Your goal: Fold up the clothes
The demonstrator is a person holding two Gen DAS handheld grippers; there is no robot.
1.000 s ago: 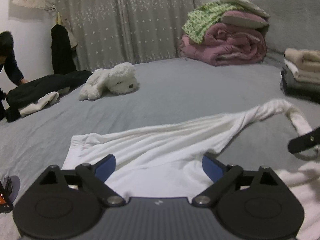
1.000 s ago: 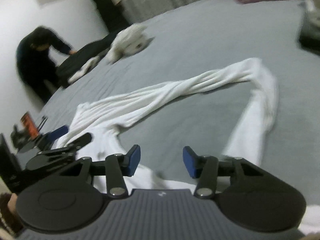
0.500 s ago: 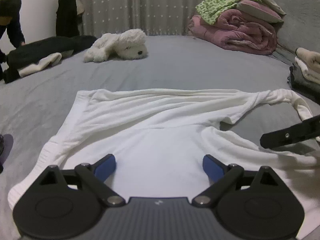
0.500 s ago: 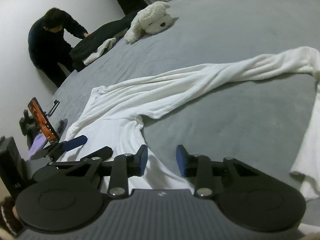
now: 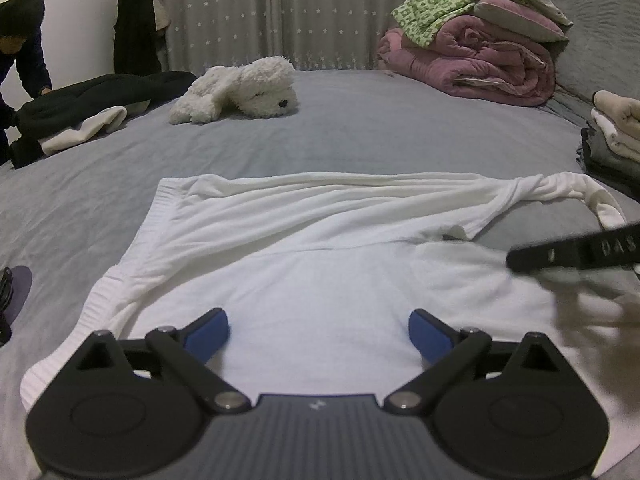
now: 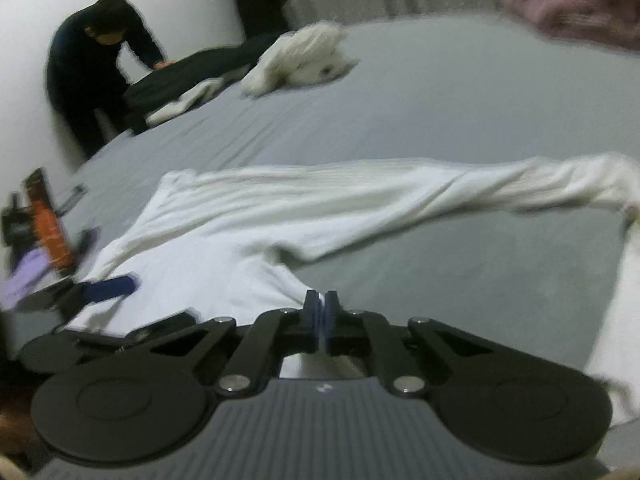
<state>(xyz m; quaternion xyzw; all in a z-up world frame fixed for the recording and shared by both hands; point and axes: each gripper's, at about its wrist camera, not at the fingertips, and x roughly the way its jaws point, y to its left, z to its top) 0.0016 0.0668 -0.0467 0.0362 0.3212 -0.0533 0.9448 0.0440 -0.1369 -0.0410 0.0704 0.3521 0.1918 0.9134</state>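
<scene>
A white long-sleeved top (image 5: 320,240) lies spread on the grey bed (image 5: 360,128), one sleeve stretched out to the right (image 6: 480,188). My left gripper (image 5: 318,332) hovers open over the top's body, its blue pads wide apart with only flat cloth below them. In the right wrist view its blue pad (image 6: 108,288) shows at the left. My right gripper (image 6: 322,312) has its pads pressed together at the cloth's edge by the underarm, with white fabric running in under the fingers. One of its black fingers (image 5: 572,248) reaches in, blurred, from the right.
A white plush dog (image 5: 240,92) lies mid-bed. Dark clothes (image 5: 92,96) and a bending person (image 6: 96,64) are at the far left. Pink quilts (image 5: 480,64) sit by the headboard, a folded stack (image 5: 612,128) at the right. A phone on a stand (image 6: 48,216) stands at the left edge.
The right gripper's jaws went from open to closed while it moved in to the underarm edge of the top. The left gripper dipped over the top's body, then held still, open.
</scene>
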